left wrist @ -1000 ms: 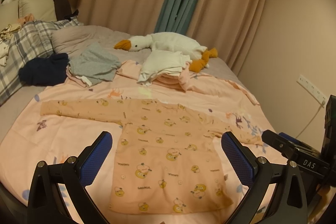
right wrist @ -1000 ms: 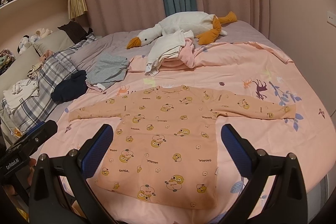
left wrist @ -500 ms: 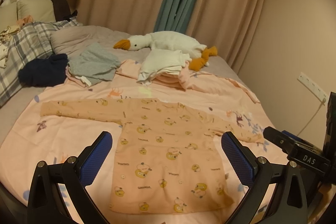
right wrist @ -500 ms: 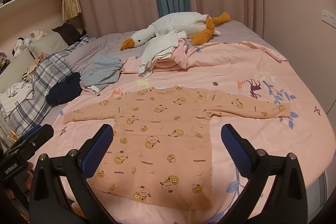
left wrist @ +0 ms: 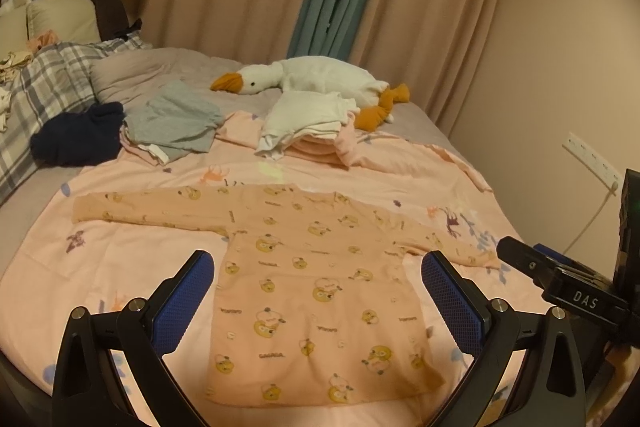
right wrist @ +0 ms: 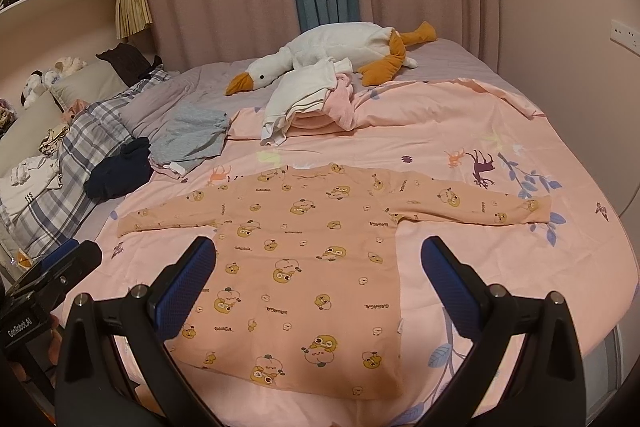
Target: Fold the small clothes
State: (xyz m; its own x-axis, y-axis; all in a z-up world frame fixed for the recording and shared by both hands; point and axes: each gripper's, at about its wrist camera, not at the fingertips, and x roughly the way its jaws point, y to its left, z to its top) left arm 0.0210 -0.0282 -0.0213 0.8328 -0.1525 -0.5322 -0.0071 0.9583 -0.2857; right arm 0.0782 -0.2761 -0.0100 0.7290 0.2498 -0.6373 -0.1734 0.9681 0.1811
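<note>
Peach duck-print shirt lies flat, sleeves spread toward 9 and 3 o'clock, on the pink sheet, while left gripper and right gripper hover wide-jawed, empty.

The small shirt lies flat on the bedsheet, sleeves spread to either side. Behind it sits a clothes pile, with the plush goose further back and more garments to the left.
</note>
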